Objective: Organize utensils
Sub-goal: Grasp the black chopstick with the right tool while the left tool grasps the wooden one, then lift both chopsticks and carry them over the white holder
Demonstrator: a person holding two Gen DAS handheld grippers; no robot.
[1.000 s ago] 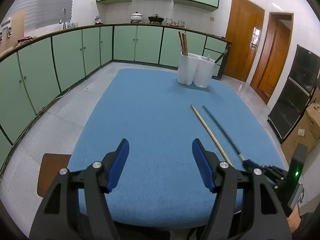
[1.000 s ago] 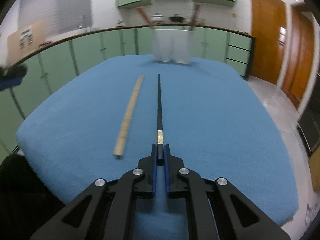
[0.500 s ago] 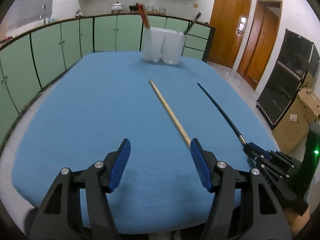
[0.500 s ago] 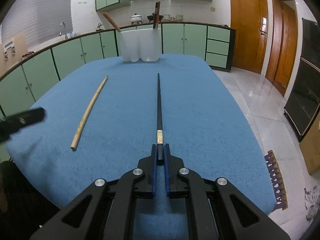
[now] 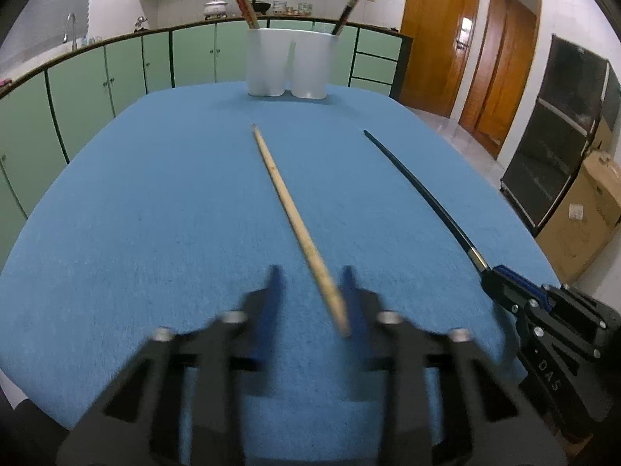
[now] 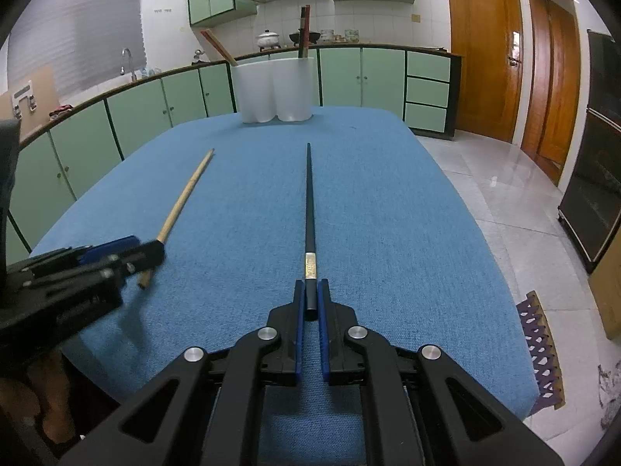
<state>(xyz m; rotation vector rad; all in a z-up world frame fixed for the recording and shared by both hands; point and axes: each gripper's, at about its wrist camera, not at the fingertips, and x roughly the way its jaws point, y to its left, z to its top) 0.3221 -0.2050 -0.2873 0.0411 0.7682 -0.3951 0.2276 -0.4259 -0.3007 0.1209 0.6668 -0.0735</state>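
**Two chopsticks, one in each of my grippers' reach**

My right gripper (image 6: 309,303) is clamped on the thick end of the black chopstick (image 6: 309,202), which runs straight out ahead of the fingers with its thin tip pointing toward the white holder (image 6: 273,91) at the far end of the blue table (image 6: 407,213). From my left camera the same black chopstick (image 5: 419,190) shows off to the right, ending in the right gripper (image 5: 500,275)

My left gripper (image 5: 308,295) sits at the near end of the wooden chopstick (image 5: 287,202), which lies flat on the cloth, slanting away toward the holder (image 5: 293,62). Its jaws have just been closing and are blurred; the chopstick's thick end lies between them, close against the right finger (image 5: 349,291), with a clear gap to the left finger, so the pads do not yet press it from both sides. In the right camera the left gripper (image 6: 128,252) covers that same end of the wooden chopstick (image 6: 182,202)

The two chopsticks lie well apart. The holder's two cups already hold reddish and dark sticks
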